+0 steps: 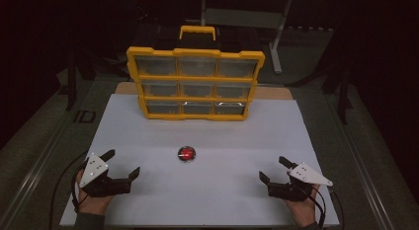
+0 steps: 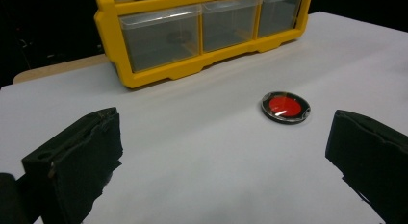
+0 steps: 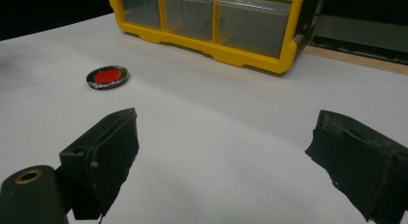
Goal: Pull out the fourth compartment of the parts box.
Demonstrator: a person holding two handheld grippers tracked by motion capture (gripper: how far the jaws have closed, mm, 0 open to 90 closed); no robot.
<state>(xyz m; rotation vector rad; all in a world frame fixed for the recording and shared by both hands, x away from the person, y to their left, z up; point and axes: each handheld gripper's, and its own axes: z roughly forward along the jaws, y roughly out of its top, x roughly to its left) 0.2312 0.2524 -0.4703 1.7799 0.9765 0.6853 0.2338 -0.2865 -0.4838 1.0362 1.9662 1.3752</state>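
Item: round disc (image 1: 187, 153), red centre inside a dark rim, lying flat on the white table (image 1: 148, 136). Position: near the middle of the table, between the two grippers and a little farther from the person than both; well apart from each. Being round, it has no long axis to line up with.

Left gripper (image 1: 121, 164): rests at the near left corner, jaws spread wide, nothing between them. In the left gripper view the disc (image 2: 285, 107) lies ahead and toward the right jaw.

Right gripper (image 1: 274, 169): rests at the near right corner, jaws spread wide, empty. In the right gripper view the disc (image 3: 108, 77) lies ahead and off to the left.

Nearer hand: judged about equal; the left perhaps slightly closer.

Container: yellow drawer organiser (image 1: 195, 84), standing upright at the far side of the table, handle on top, nine clear drawers in three rows. The drawers look empty, though the contents are too dim to confirm.
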